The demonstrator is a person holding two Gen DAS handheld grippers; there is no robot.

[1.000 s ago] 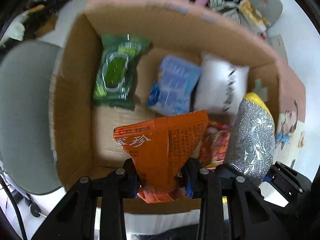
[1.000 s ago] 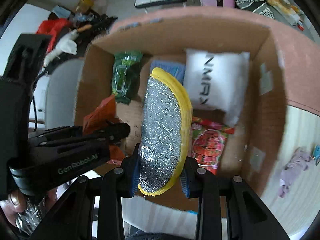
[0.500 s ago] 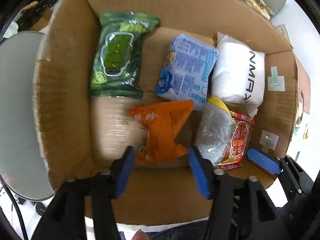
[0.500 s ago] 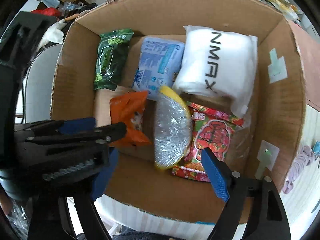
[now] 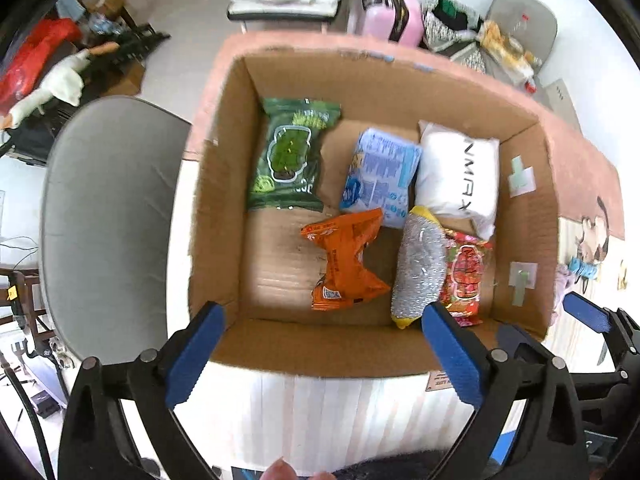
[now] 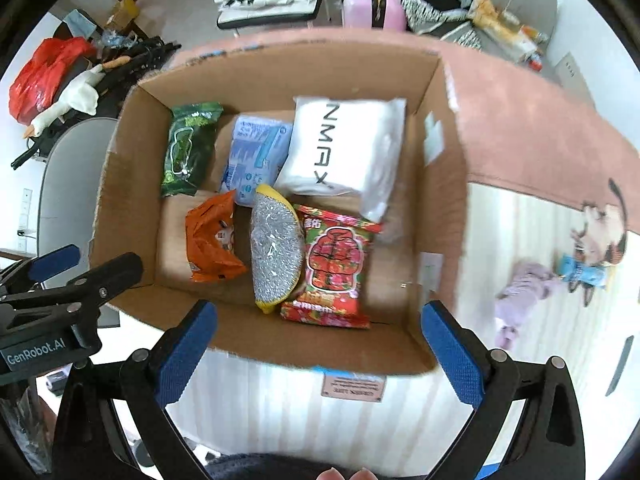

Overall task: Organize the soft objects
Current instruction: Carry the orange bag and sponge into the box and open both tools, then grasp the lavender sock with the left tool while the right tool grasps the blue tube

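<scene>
Cardboard box [image 5: 224, 208]: open-topped, brown inside, standing on a pale striped surface; both wrist views look down into it from above its near wall.
Grey chair seat [image 5: 108, 220]: left of the box, outside it.
Left gripper [image 5: 320, 354]: held over the near rim of the box, blue-padded jaws spread wide apart, nothing between them.
Green packet [image 5: 292, 156]: far-left corner of the box floor, lying flat against the left wall side.
Orange packet [image 5: 346, 264]: crumpled, on the floor nearer the front, right of a bare patch of cardboard; its top edge just touches the blue packet.
Blue packet [image 5: 380, 178]: far row, between the green packet and the white pack.
Silver scouring pad [image 5: 420, 272]: glittery, with a yellow edge, lying lengthways just right of the orange packet and partly over the red packet.
White pack [image 5: 458, 176]: far-right of the floor, black lettering on it, touching the blue packet.
Red packet [image 5: 466, 276]: front-right, under the pad's right edge, below the white pack.
Right gripper [image 6: 320, 350]: also above the near rim, jaws wide apart and holding nothing; in the left wrist view only its blue tip shows at the right edge.
Lilac cloth [image 6: 528, 286]: on the striped surface outside the box, well to its right.
Small blue toy [image 6: 584, 272]: just beside the lilac cloth, on the right.
</scene>
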